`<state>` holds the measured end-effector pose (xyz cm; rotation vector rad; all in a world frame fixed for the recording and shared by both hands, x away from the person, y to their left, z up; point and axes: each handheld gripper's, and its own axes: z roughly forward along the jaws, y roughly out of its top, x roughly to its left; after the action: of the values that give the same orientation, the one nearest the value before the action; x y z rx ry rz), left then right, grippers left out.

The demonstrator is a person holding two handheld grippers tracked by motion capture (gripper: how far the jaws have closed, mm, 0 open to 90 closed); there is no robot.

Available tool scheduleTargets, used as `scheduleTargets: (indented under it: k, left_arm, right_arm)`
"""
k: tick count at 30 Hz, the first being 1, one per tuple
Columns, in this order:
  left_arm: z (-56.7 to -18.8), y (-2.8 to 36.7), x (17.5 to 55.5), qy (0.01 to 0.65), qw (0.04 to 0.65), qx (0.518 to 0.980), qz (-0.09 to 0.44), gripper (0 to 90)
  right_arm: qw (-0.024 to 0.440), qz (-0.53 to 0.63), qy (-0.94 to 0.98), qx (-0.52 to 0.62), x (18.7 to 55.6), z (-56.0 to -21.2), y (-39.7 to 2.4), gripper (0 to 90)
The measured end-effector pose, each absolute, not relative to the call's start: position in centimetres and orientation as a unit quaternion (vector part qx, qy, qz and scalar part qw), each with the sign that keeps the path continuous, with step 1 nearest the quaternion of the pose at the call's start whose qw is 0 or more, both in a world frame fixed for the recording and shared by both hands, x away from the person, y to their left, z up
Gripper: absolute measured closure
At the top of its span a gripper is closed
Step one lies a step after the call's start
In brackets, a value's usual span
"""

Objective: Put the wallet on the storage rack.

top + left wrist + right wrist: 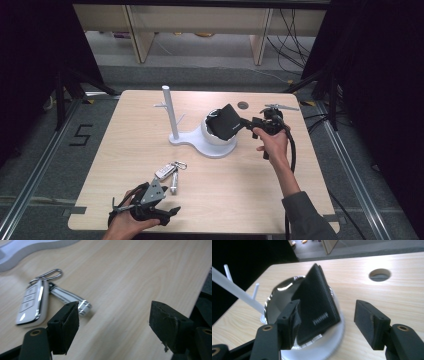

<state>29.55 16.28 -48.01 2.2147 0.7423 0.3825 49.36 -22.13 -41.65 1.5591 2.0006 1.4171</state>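
Nearest you, your left gripper (pixel 172 210) lies low at the near left edge of the table (pixel 240 200), jaws wide with only bare wood between them. Just beyond its tips lies a key fob (pixel 31 302), white-faced with three buttons and a chrome edge, joined to a short chrome bar (pixel 70 298) and a silver carabiner clip (pixel 48 274); all three lie flat on the wood, touching each other, apart from the jaws. Farther on, at mid-table, stands a white stand (pixel 200 142): a flat base with an upright post (pixel 169 112) at its left bearing small side pegs, and a round bowl (pixel 272 302) at its right with a shiny inner wall. In the bowl sits a wallet (pixel 318 305), black, folded, with a fine woven texture and a small pale logo near its lower corner. It leans tilted on edge, its lower end down in the bowl and its upper corner standing above the rim. Your right gripper (pixel 246 122) is level just right of the bowl, pointing at the wallet; its jaws stand apart, gripping nothing, the wallet's lower edge just before the left jaw. Beyond it, a round cable hole (pixel 243 105) marks the far table edge.
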Motion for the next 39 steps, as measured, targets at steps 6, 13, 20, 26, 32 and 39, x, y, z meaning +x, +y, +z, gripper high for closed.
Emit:
scheduleTargets:
  k: [6, 13, 20, 26, 32, 39]
  left_arm:
    - [-48.0, 17.4, 30.1, 0.311, 0.381, 0.857, 0.155, 23.8]
    - [-48.0, 17.6, 30.1, 0.307, 0.378, 0.859, 0.157, 23.8]
    - [-47.6, 17.8, 30.7, 0.315, 0.384, 0.854, 0.156, 23.8]
    - [-47.1, 17.4, 31.7, 0.316, 0.386, 0.852, 0.161, 23.7]
    - [-47.4, 17.0, 32.4, 0.305, 0.376, 0.861, 0.156, 23.7]
    - [-47.7, 16.9, 33.3, 0.314, 0.373, 0.860, 0.152, 23.6]
  right_arm:
    - [0.112, 0.479, 0.695, 0.525, 45.8, -41.9, -23.0, 35.6]
    - [0.134, 0.471, 0.716, 0.498, 42.6, -41.9, -23.7, 34.4]
    - [0.121, 0.462, 0.737, 0.479, 38.8, -43.8, -23.5, 34.1]
    - [0.114, 0.458, 0.752, 0.460, 36.2, -45.4, -22.8, 34.2]
    - [0.092, 0.456, 0.752, 0.467, 34.5, -46.4, -21.9, 33.9]
    - [0.103, 0.448, 0.766, 0.449, 33.8, -47.5, -22.1, 33.5]
